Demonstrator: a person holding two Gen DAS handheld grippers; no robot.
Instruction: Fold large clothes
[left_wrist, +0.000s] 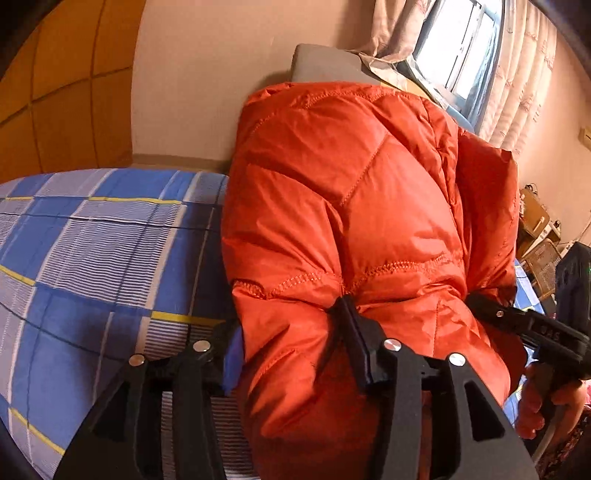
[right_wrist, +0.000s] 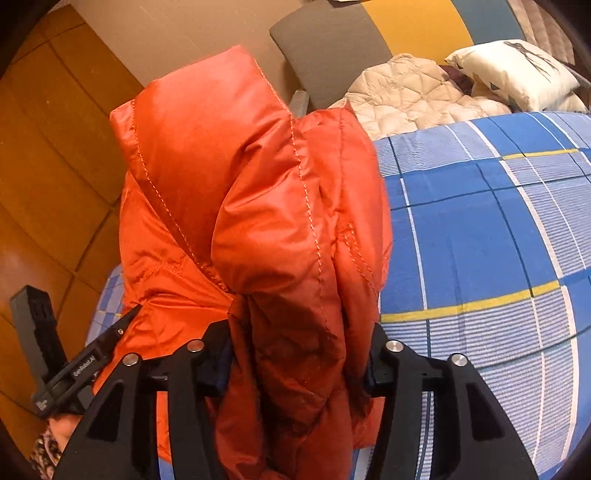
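A: Two tools we hold, and both have the orange down jacket (left_wrist: 343, 206) between their fingers. It lies bundled on the bed (left_wrist: 92, 240), on the blue checked sheet.

B: How does the left tool (left_wrist: 291, 343) stand?

A: Its jaws stand partly apart around a thick fold at the near end. One finger presses into the fabric by a seam; the other sits at the jacket's edge beside the sheet. We cannot tell whether it truly pinches.

B: And the right tool (right_wrist: 299, 354)?

A: Partly spread as well, with a bunched fold of the jacket filling the gap between the fingers. Whether the pads clamp it, we cannot tell.

B: What else do we see?

A: A cream quilted garment (right_wrist: 406, 88) and a pillow (right_wrist: 517, 70) at the head of the bed.
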